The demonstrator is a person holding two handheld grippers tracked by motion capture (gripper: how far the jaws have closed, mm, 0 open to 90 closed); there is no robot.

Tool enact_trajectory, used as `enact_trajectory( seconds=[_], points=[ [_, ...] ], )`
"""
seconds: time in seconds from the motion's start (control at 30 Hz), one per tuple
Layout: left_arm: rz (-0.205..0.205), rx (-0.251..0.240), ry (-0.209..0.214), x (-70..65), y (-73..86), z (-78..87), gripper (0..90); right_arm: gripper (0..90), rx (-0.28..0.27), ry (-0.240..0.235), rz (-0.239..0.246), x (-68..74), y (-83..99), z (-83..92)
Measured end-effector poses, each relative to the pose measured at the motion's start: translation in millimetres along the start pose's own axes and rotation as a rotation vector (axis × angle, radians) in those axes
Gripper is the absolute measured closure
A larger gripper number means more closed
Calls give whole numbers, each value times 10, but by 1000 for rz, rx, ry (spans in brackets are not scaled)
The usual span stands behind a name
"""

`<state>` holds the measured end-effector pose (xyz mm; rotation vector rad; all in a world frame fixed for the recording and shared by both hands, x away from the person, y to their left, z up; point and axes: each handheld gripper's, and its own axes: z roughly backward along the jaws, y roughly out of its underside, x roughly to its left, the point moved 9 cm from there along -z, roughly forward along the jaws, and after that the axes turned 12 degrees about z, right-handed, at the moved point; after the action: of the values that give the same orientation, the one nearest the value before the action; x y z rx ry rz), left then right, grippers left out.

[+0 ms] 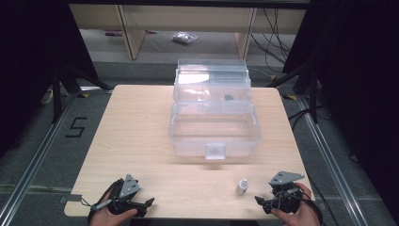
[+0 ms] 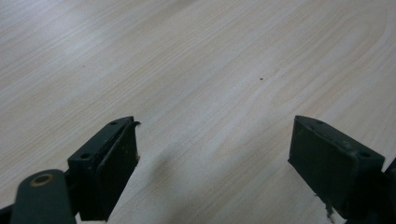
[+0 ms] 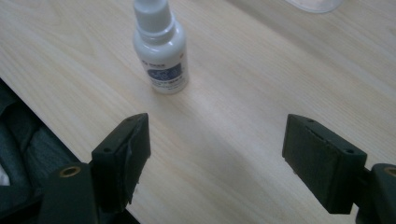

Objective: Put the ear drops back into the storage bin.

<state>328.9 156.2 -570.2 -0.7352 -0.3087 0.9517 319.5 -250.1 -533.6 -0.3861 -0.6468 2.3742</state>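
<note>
The left gripper (image 1: 149, 202) rests at the table's (image 1: 141, 132) near left corner, jaws wide apart over bare wood. The small white bottle (image 1: 242, 186) stands upright just left of the right gripper (image 1: 258, 199), whose jaws gape empty, clear of it.

I'm seeing bare tabletop (image 1: 141, 122) lying open along the left side and between my two grippers, so a gripper could pass there freely. The clear storage box (image 1: 214, 123) is blocking the middle and far part. The small white bottle (image 1: 242, 187) is standing upright just ahead of my right gripper (image 1: 263, 201), slightly off its line.
</note>
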Motion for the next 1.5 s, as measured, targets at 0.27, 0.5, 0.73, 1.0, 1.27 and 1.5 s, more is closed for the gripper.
enact_trajectory(
  seconds=[0.27, 0.5, 0.73, 1.0, 1.27, 1.5],
  points=[
    [2, 4, 0, 7, 6, -2, 149, 245, 31, -10, 105, 47, -124, -28],
    [11, 8, -3, -1, 17, -23, 150, 246, 100, -25, 167, 87, -213, -64],
    [12, 6, -2, -2, 16, -19, 150, 260, 151, -42, 216, 110, -331, -128],
    [-1, 7, 0, -3, 12, -18, 150, 296, 192, -66, 257, 123, -443, -243],
    [-2, 8, -1, 1, 14, -13, 150, 357, 253, -86, 295, 125, -536, -335],
    [0, 8, 0, -2, 14, -18, 150, 437, 299, -109, 328, 132, -604, -378]
  ],
)
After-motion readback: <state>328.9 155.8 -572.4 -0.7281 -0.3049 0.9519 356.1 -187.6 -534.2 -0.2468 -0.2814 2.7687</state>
